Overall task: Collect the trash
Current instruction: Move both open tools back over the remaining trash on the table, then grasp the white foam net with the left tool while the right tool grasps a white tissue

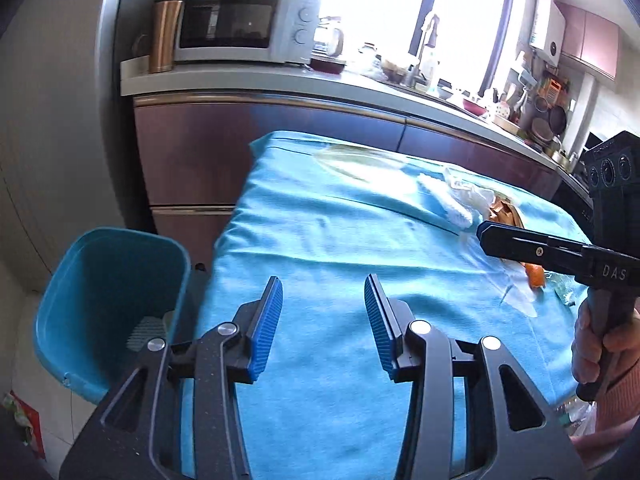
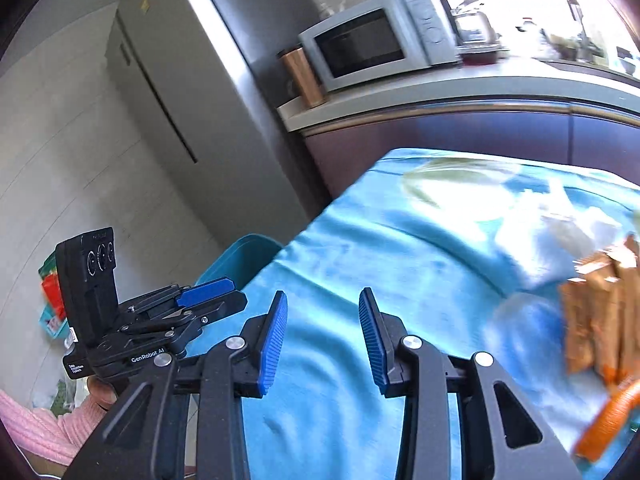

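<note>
From the left wrist, the left gripper [image 1: 324,312] hangs over the near part of a table covered in a blue cloth [image 1: 320,248]. Its blue pads stand apart with only cloth showing between them. Off the table's left edge sits a teal bin [image 1: 108,304]; something pale and ribbed lies at its bottom, too hidden by the gripper frame to name. The trash is bunched at the far right of the cloth: a clear plastic sheet [image 1: 360,162], a white crumpled tissue [image 1: 440,196], brown wrappers [image 1: 502,212] and an orange piece [image 1: 534,276]. The right gripper [image 1: 486,236] reaches in from the right above that pile, a hand [image 1: 592,344] on its grip; side-on, I cannot tell from here how its jaws stand. Behind the table runs a counter [image 1: 280,80] with a microwave [image 1: 240,24] and a copper canister [image 1: 164,34] on it.

From the right wrist, the right gripper [image 2: 323,332] shows its pads apart, holding nothing, above the cloth [image 2: 360,248]. The picture is smeared on the right, where the brown wrappers [image 2: 596,312] and the orange piece [image 2: 608,420] lie near, the tissue [image 2: 576,232] and plastic sheet [image 2: 452,184] farther back. At the left, the left gripper [image 2: 224,292] sits over the table's edge, just in front of the bin's rim [image 2: 244,258]; the bin's inside is not visible from here. A pink sleeve [image 2: 36,424] shows at the lower left.
</note>
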`<action>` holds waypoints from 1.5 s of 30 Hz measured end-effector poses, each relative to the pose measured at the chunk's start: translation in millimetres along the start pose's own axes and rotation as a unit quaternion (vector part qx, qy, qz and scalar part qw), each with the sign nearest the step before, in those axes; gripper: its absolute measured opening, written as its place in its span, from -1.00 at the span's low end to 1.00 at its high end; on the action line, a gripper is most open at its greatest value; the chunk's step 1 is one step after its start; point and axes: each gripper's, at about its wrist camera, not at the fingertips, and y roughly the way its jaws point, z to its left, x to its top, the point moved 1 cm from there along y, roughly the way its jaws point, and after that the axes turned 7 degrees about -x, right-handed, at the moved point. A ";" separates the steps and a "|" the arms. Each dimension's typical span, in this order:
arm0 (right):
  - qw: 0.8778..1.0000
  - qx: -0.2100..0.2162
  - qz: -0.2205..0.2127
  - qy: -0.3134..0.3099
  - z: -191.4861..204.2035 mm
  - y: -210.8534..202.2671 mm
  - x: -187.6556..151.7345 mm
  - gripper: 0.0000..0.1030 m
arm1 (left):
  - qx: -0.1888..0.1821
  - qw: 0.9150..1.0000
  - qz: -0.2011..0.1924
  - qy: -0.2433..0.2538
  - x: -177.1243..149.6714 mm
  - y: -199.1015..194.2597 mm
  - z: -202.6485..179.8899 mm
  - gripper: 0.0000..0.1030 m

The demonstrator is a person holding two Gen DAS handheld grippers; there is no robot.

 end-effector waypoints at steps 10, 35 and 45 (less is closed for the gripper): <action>0.996 -0.068 -0.040 0.033 -69.0 -41.5 6.0 -0.24 | -0.057 0.997 0.031 0.038 26.6 62.0 -70.4 -0.18; 0.988 -0.133 0.025 0.071 -178.6 15.0 55.9 0.03 | -0.086 0.989 0.123 0.020 76.4 203.3 -120.0 -0.19; 0.990 -0.120 0.039 0.068 -178.7 23.4 51.6 -0.70 | -0.100 0.986 0.133 0.022 79.9 216.1 -126.8 -0.71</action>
